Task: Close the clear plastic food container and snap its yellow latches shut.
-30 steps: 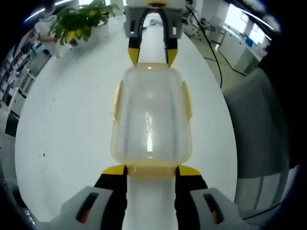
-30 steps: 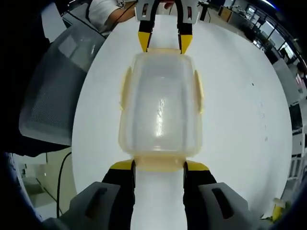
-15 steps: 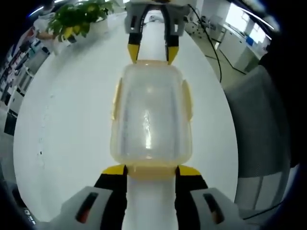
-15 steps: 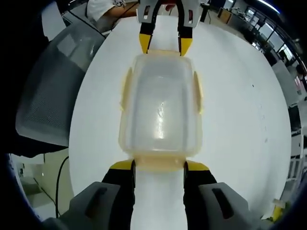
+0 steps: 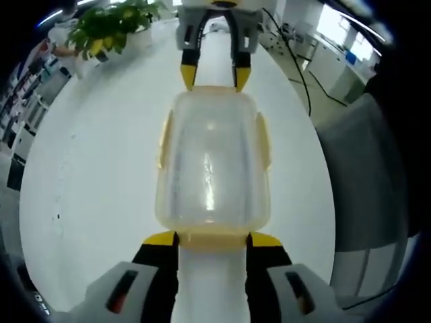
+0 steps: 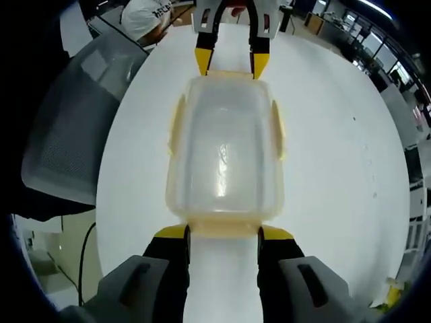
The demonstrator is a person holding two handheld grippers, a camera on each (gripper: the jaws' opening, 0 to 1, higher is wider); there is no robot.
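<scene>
While both grippers sit at opposite short ends, we count one clear plastic container [image 5: 212, 165], rounded-rectangular, lid on, between them. Left gripper [image 5: 212, 240] fingers apart, tips flanking the near end latch [image 5: 212, 240]. Four yellow latches: two ends, two long sides. Right gripper [image 5: 215, 75] beyond, fingers apart, flanking the far latch. Smooth white table [image 5: 101, 175]; one potted plant [image 5: 111, 30] farthest.
</scene>
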